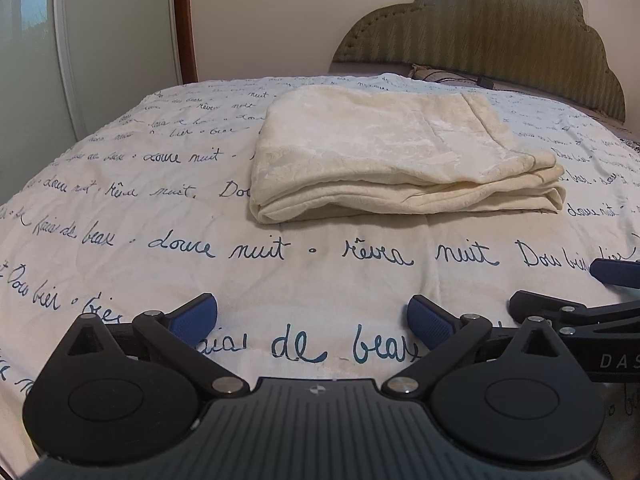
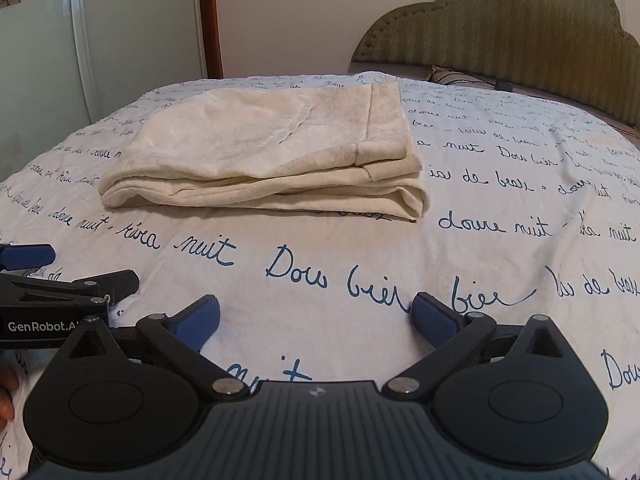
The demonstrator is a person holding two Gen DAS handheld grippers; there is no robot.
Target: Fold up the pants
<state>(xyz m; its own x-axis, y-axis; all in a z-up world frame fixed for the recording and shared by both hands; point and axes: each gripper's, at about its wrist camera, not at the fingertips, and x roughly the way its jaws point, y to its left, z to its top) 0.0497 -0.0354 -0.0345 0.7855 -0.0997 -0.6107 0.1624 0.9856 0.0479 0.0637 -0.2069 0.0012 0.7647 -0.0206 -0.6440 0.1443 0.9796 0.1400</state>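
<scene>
Covering nearly the whole lower field of both views, the bed [image 1: 120, 208] wears a white bedspread [image 2: 500, 248] printed with rows of dark blue cursive writing. Behind it stands a padded, scalloped headboard [image 1: 500, 40] in olive green, with a pale wall [image 2: 288, 20] and a frosted sliding door [image 1: 36, 80] to the left of it.

The pants [image 1: 384, 152] lie on the bedspread toward the far half of the bed, cream-coloured and folded into a thick rectangular stack of several layers. The layered edges face the cameras, and a hemmed band runs along the right side of the top layer. In the right wrist view the pants [image 2: 264, 152] sit left of centre; in the left wrist view they sit right of centre.

The left gripper [image 1: 312, 320] hangs low over the near part of the bedspread, well short of the pants, its blue-padded fingers [image 1: 196, 320] spread wide with nothing between them. The right gripper [image 2: 316, 320] is beside it, likewise released and empty, its fingers [image 2: 434, 322] apart above the printed cloth. Each gripper shows at the edge of the other's view, side by side and near one another.
</scene>
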